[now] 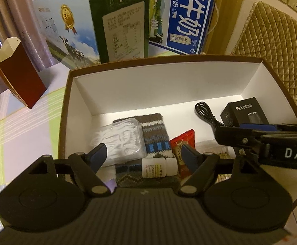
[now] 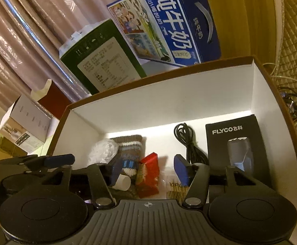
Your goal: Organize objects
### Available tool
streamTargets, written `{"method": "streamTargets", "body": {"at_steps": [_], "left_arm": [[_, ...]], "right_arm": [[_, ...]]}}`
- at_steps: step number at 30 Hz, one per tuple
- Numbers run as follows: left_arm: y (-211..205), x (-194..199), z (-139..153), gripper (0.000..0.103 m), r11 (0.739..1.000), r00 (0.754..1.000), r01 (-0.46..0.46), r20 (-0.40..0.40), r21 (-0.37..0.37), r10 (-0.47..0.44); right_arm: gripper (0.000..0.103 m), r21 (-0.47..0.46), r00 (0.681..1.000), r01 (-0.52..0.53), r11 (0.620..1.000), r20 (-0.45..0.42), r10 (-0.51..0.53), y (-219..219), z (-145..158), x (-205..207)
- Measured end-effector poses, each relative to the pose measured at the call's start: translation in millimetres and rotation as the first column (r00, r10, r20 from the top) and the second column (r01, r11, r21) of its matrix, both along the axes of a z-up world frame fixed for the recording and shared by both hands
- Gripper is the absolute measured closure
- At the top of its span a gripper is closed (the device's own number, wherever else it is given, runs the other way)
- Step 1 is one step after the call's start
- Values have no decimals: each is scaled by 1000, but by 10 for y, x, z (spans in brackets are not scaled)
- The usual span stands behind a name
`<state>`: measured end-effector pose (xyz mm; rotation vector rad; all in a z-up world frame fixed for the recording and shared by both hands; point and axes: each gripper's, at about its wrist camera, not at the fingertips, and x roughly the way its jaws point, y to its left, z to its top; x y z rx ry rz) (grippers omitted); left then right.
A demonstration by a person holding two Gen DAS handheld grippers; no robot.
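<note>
A brown-rimmed storage box [image 1: 148, 85] with white walls holds a clear case of floss picks [image 1: 120, 140], a knitted striped pouch [image 1: 154, 134], a small white bottle [image 1: 158, 167], a red snack packet [image 1: 184, 143], a black cable [image 1: 205, 112] and a black FLYCO box [image 1: 244, 112]. My left gripper [image 1: 144, 155] is open low over the box, and the bottle lies untouched between its fingers. My right gripper [image 2: 148, 168] is open inside the box [image 2: 169, 102]. The red packet [image 2: 148, 181] sits between its pads, clear of both. A toothpick pack [image 2: 175, 187] lies beside it.
Two milk cartons [image 1: 99, 26] [image 1: 187, 14] stand just behind the box. An open dark red carton [image 1: 20, 75] leans at the left on the checked tablecloth [image 1: 26, 126]. A quilted chair back [image 1: 275, 47] is at the right, and a grey box [image 2: 28, 126] at far left.
</note>
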<state>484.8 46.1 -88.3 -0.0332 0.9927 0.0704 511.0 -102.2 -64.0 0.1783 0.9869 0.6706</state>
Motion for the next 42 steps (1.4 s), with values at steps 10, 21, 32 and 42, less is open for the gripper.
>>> {"method": "streamTargets", "body": {"at_steps": [10,21,32,42], "left_arm": [[19,-191,172,11,1000,999,-19,38,-25,20],[-30,-573,363,3,998,996,-47,69,-30,48],[-178,-1019,577,1,998,992,-67,111,-10,68],[-363,-1497,715,1,998,987,-66,147,9,64]], "right_arm": [[14,32,998,57,998,10,-57,-249,144,-139],[2,0,991,94,996,95,-94,-567,348,-548],[2,-44,990,74,996,123,-68,-721,425,-978],[2,-70,985,32,997,171,-20,-814,539,-1352]]}}
